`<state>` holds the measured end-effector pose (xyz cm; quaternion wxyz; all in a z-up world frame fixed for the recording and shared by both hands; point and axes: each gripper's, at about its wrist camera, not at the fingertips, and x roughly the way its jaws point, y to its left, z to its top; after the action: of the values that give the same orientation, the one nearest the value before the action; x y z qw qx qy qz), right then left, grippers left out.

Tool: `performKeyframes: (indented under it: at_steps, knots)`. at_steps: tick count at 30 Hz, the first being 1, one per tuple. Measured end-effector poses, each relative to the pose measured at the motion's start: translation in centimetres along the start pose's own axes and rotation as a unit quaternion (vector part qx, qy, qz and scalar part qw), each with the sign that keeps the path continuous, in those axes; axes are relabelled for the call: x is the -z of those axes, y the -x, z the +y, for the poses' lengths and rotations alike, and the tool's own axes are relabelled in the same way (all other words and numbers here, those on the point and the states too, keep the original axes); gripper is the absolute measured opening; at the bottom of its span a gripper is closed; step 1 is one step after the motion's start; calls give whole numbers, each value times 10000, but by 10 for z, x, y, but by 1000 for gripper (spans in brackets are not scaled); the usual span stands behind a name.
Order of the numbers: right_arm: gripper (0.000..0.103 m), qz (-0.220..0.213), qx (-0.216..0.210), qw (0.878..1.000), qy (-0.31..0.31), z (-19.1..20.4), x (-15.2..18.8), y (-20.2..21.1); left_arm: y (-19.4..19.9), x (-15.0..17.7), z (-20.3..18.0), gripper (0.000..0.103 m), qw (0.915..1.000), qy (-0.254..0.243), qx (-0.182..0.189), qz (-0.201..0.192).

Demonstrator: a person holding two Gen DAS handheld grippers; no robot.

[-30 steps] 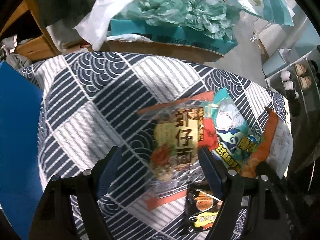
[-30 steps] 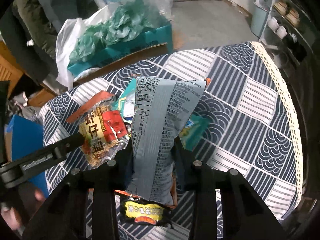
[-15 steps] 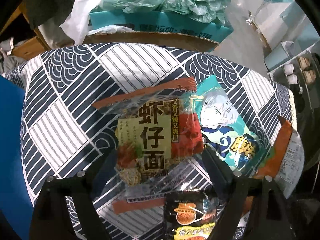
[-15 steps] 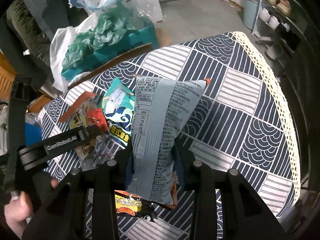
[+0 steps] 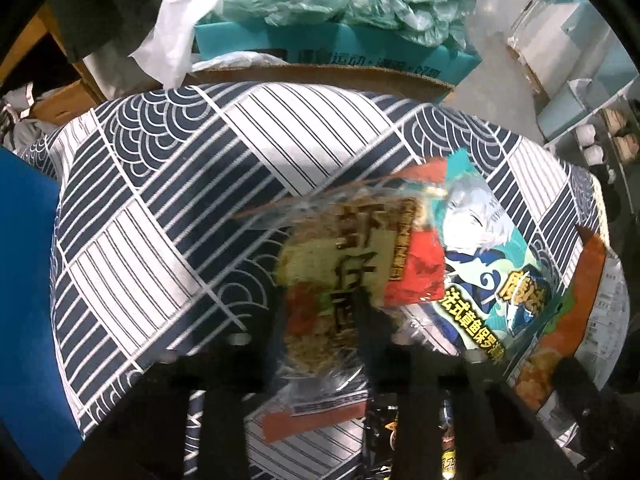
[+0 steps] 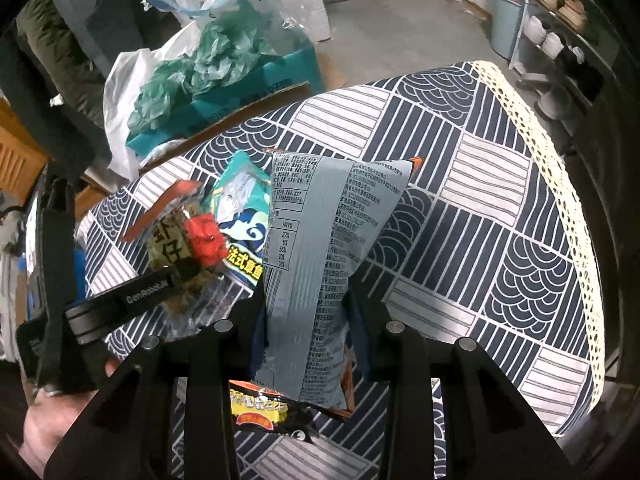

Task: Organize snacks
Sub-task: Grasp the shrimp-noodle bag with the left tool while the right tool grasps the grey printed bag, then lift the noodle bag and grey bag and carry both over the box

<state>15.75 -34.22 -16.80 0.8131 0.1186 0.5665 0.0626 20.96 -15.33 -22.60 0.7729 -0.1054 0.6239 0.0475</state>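
Observation:
My left gripper (image 5: 320, 320) is shut on a clear noodle packet with red and yellow print (image 5: 352, 264) and holds it above the patterned tablecloth (image 5: 180, 200); the packet (image 6: 184, 240) and the left gripper (image 6: 180, 274) also show in the right wrist view. My right gripper (image 6: 304, 312) is shut on a grey snack bag (image 6: 320, 248), held upright. A teal packet with an anime figure (image 5: 484, 256) lies on the cloth between them, also seen in the right wrist view (image 6: 240, 208). A black snack packet (image 6: 264, 412) lies under the right gripper.
Beyond the table's far edge stand a teal box (image 5: 340, 52) with green plastic bags (image 6: 208, 60) and a white bag. A blue object (image 5: 24, 280) is at the left. Shelves with cups (image 6: 556, 36) stand at the right. The cloth's lace edge (image 6: 560, 168) marks the right side.
My left gripper has shut on the noodle packet and lifted it off the cloth. My right gripper keeps holding the grey bag, raised a little.

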Motion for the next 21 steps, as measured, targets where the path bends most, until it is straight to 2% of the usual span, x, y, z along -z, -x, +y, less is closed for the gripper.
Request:
performKeyframes:
  at_steps: [4, 11, 12, 13, 14, 16, 18, 19, 21]
  knots:
    - [34, 5, -4, 10000, 90, 8, 2, 0, 3, -4, 13, 9, 9995, 136, 283, 55]
    - [34, 55, -54, 9999, 120, 12, 5, -1, 2, 1, 33, 10, 9942, 394, 963, 258]
    - [34, 77, -65, 9998, 145, 12, 5, -2, 3, 1, 33, 17, 9943, 393, 966, 239]
    - [34, 96, -70, 9998, 173, 13, 5, -3, 3, 2, 33, 30, 9943, 386, 973, 221]
    - [34, 120, -68, 9997, 201, 14, 6, -4, 3, 2, 32, 37, 9933, 394, 1062, 212]
    - [34, 152, -63, 9997, 204, 15, 6, -6, 4, 1, 28, 62, 9919, 433, 1177, 200]
    - [34, 184, -62, 9996, 214, 15, 6, -8, 7, 1, 22, 77, 9923, 468, 1133, 176]
    - [34, 191, -54, 9996, 215, 15, 7, -9, 9, 1, 20, 81, 9925, 470, 1123, 132]
    - [34, 201, -65, 9996, 200, 14, 6, -10, 9, -3, 11, 81, 9938, 419, 1022, 83]
